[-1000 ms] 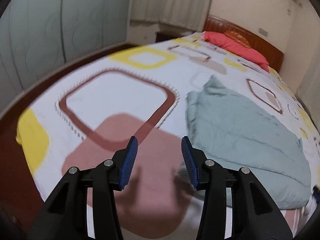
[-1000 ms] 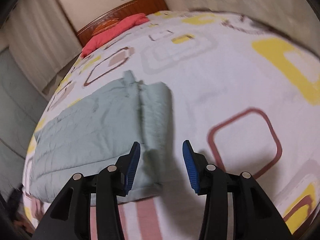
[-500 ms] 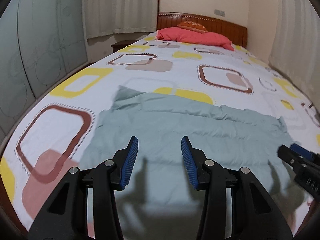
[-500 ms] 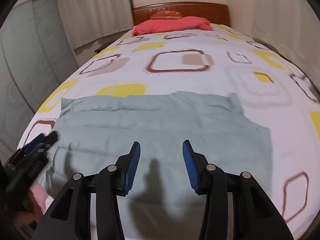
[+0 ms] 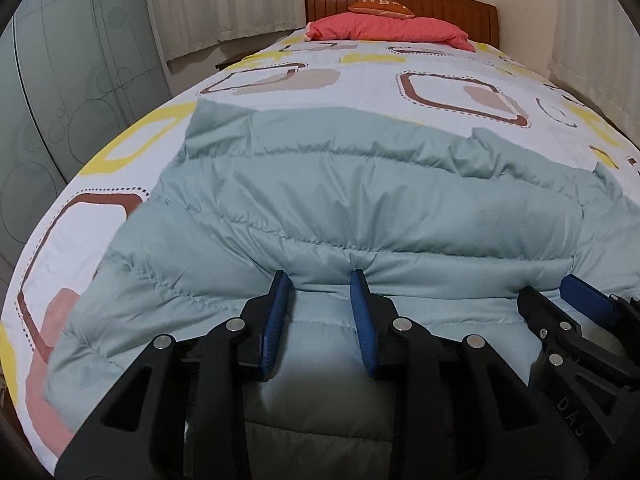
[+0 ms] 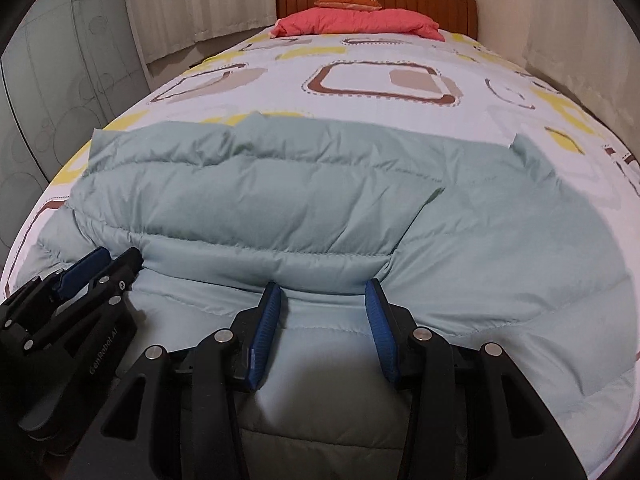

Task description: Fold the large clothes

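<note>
A pale green quilted jacket (image 5: 360, 200) lies spread across the near part of the bed, with a folded ridge running across its near side. My left gripper (image 5: 319, 280) has its blue pads (image 5: 276, 320) set against that ridge. Its jaws are closing, a hump of jacket fabric sits between the tips, and a wide gap still shows. My right gripper (image 6: 322, 286) stands open just to the right, its tips pushed against the same ridge (image 6: 328, 268). Each gripper shows in the other's view: the right gripper (image 5: 556, 296) and the left gripper (image 6: 108, 262).
The bed (image 5: 460, 80) has a white cover with yellow and brown squares. A red pillow (image 5: 384, 28) and a wooden headboard (image 5: 440, 4) are at the far end. Curtains (image 5: 220, 0) and a patterned wardrobe (image 5: 60, 100) stand to the left, and a wall is on the right.
Both views swung from the bed's sides to face the jacket head-on. Both grippers came in low to the jacket's near ridge, side by side. The left jaws have narrowed.
</note>
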### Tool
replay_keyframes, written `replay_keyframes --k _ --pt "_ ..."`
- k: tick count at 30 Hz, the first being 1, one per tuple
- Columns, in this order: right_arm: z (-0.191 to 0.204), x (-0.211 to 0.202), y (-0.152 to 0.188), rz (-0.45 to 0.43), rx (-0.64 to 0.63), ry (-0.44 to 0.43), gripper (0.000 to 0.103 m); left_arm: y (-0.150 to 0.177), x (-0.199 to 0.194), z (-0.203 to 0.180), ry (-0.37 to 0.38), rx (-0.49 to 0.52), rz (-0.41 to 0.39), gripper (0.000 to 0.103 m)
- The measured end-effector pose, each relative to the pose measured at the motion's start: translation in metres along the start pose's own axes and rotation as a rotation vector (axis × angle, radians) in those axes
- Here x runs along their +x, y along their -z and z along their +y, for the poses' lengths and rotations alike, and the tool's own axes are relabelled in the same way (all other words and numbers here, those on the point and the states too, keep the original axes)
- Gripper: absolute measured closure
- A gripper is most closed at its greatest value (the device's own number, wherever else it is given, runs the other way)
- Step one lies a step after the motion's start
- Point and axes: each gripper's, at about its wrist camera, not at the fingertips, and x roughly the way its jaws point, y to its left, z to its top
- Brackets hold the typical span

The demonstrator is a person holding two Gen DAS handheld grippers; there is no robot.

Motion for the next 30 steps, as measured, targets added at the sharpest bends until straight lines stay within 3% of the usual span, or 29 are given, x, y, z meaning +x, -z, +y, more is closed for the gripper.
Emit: replay_keyframes --k 8,12,17,22,30 --pt "0.002 0.003 0.004 -0.01 -0.002 0.003 0.058 -0.001 0.002 0.001 0.009 -0.004 0.008 0.072" --pt "0.001 0.001 0.005 -0.018 0.0 -0.001 0.058 -0.004 -0.01 0.015 0.06 -0.059 0.009 0.069" --pt "0.0 0.001 0.005 -0.023 0.0 -0.003 0.058 -0.003 -0.027 0.045 0.082 -0.149 0.003 0.049" --pt "-0.001 0.0 0.005 -0.027 0.005 -0.009 0.058 -0.005 -0.034 0.111 0.12 -0.379 -0.013 0.038" --pt "-0.001 0.0 0.005 -0.027 0.005 -0.01 0.058 0.024 0.003 0.174 0.307 -0.704 0.129 0.035"
